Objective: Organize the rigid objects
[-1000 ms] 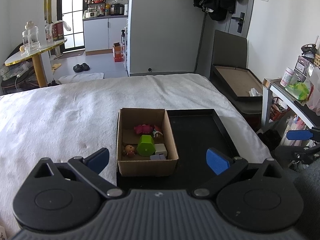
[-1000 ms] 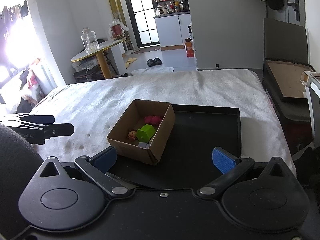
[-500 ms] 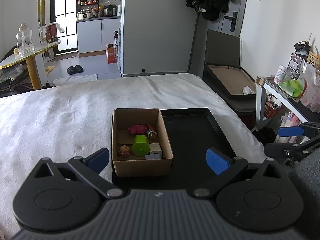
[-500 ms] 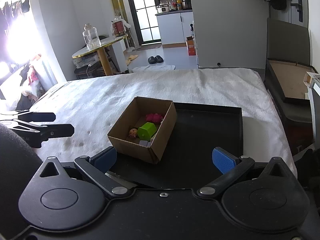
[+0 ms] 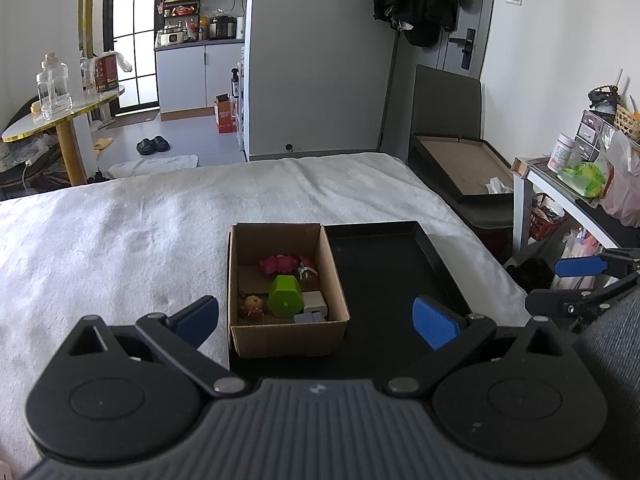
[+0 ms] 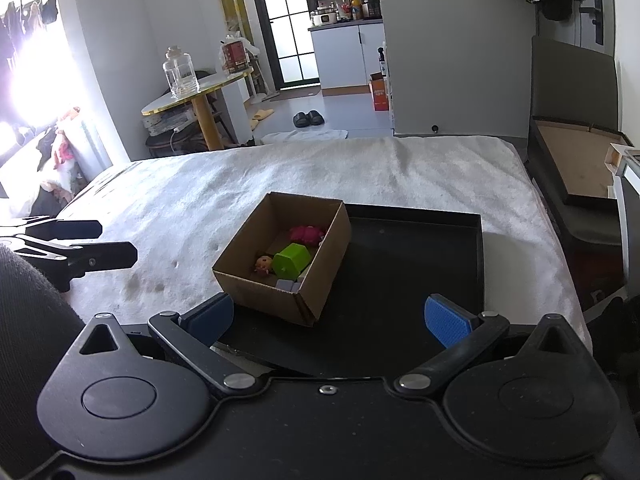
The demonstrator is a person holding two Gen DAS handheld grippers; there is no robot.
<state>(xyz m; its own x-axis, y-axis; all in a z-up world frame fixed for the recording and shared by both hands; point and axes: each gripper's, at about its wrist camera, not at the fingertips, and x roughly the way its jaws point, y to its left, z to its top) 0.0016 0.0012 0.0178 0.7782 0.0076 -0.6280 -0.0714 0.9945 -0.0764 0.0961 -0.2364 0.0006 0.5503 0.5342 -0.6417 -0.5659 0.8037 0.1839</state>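
**A:** Looking at both views, the left hand-held gripper (image 5: 316, 318) and the right hand-held gripper (image 6: 328, 314) both hover with fingers spread apart, holding nothing. Where are the things to sort?

**B:** All in the cardboard box (image 5: 286, 338), which sits on the left end of the black tray (image 5: 384, 264) on the white bed (image 5: 120, 232). Inside: a green block (image 5: 285, 295), a pink toy (image 5: 278, 264) at the far side, a small round-headed figure (image 5: 252, 305) on the left, and white and grey blocks (image 5: 314, 307) near the front right corner.

**A:** What might go wrong?

**B:** I'd guess the pieces are packed close, touching each other, so fingers closing on the green block could nudge its neighbours or pinch two at once. The box looks light; a finger catching its wall could slide or tip it. The soft bed under the tray may let it rock under pressure.
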